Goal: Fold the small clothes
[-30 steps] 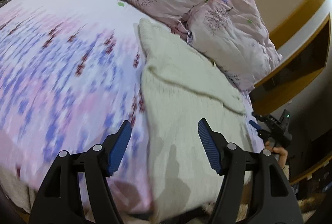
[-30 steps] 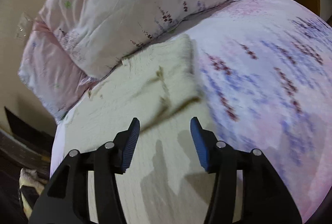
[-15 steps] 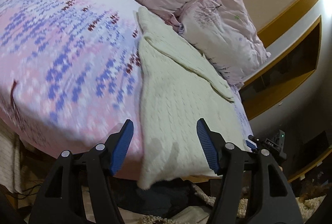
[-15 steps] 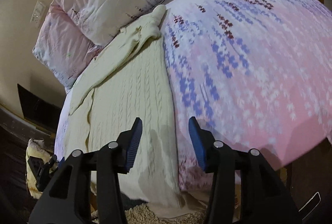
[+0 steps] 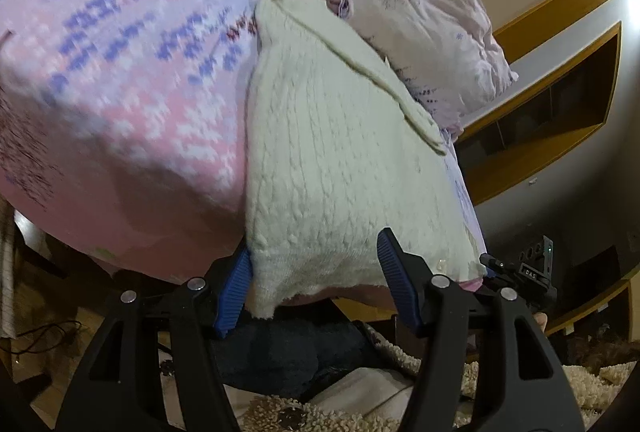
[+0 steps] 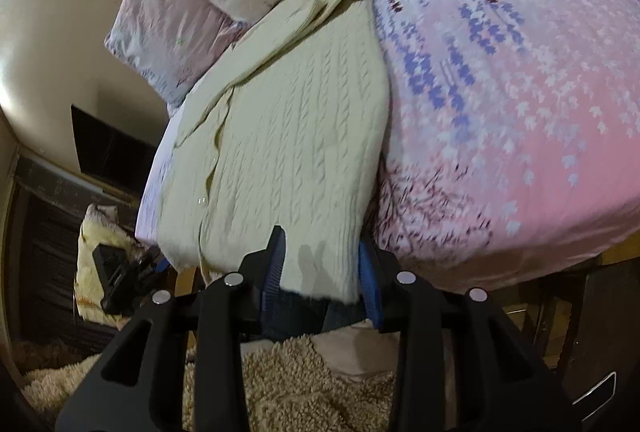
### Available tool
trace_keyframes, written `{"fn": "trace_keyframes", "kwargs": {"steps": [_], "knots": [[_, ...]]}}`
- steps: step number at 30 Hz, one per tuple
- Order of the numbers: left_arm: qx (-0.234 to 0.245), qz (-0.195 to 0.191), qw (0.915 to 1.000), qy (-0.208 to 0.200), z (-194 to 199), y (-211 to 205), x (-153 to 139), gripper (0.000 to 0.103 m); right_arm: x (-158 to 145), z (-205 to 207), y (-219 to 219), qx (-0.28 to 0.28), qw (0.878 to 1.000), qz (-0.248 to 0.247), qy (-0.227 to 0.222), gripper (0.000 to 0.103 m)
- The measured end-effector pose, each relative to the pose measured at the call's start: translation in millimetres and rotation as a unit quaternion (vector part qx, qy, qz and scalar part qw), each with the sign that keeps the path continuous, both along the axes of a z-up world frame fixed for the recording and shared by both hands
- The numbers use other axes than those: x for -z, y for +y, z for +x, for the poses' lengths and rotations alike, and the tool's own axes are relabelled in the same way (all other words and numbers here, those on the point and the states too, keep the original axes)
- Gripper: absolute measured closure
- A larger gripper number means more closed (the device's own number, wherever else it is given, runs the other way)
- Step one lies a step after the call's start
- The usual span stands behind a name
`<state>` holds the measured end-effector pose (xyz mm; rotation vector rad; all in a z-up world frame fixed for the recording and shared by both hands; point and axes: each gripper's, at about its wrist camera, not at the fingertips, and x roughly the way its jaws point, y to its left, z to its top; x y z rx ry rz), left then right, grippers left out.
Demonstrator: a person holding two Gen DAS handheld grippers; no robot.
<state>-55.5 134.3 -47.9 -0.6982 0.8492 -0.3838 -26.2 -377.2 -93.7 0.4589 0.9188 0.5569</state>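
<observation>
Both grippers have dropped toward the foot edge of the bed since a second ago, and the sweater's hem now sits between their blue pads, where before the pads hovered over its middle.

The cream cable-knit sweater lies flat on the bed, its long axis running from the pillows down to the foot edge. The hem hangs slightly over that edge. A sleeve is folded diagonally across the upper body, its cuff pointing toward the pillows.

The left gripper straddles one hem corner, about half open. Its jaws have just been closing, with the hem between them, but the pads do not yet press the knit.

The right gripper straddles the other hem corner, on the side nearest the open bedspread. Its jaws have just been closing and stand narrow, with the cloth between them; whether the pads already pinch it cannot be told.

Beside the sweater, away from the wall, the floral bedspread lies bare and wide. Below the foot edge are a shaggy rug and dark fabric.
</observation>
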Motion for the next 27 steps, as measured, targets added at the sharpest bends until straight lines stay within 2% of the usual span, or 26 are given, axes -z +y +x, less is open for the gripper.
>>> {"fn": "trace_keyframes", "kwargs": {"steps": [2,3,4,5,7,9,15,19,24,27], "knots": [[0.009,-0.008,0.9999,0.008,1,-3,3,0.050,1,-1,3,-0.008,1.000,-0.002,0.004,0.077],[0.013,-0.013,0.9998,0.013,2,-4,5,0.058,4,0,6,-0.013,1.000,-0.003,0.007,0.082],[0.018,-0.017,0.9996,0.016,3,-5,6,0.067,5,1,9,-0.014,1.000,-0.007,0.008,0.094],[0.023,-0.021,0.9993,0.020,3,-6,6,0.072,6,1,10,-0.013,1.000,-0.009,0.005,0.097],[0.029,-0.019,0.9992,0.020,2,-7,2,0.089,1,1,11,-0.010,1.000,-0.005,-0.012,0.098],[0.032,-0.014,0.9993,0.016,1,-7,-5,0.095,-9,-1,11,-0.007,0.999,-0.001,-0.039,0.099],[0.027,0.011,0.9990,-0.033,6,-5,-47,0.098,-48,-4,15,0.022,0.990,-0.020,-0.135,0.100],[0.011,0.032,0.9972,-0.067,22,0,-79,0.098,-76,3,20,0.050,0.978,-0.035,-0.197,0.100],[-0.019,0.039,0.9931,-0.108,67,8,-111,0.098,-116,24,32,0.087,0.956,-0.051,-0.274,0.100],[-0.033,0.044,0.9907,-0.125,98,9,-123,0.098,-136,42,41,0.104,0.948,-0.052,-0.298,0.100]]}}
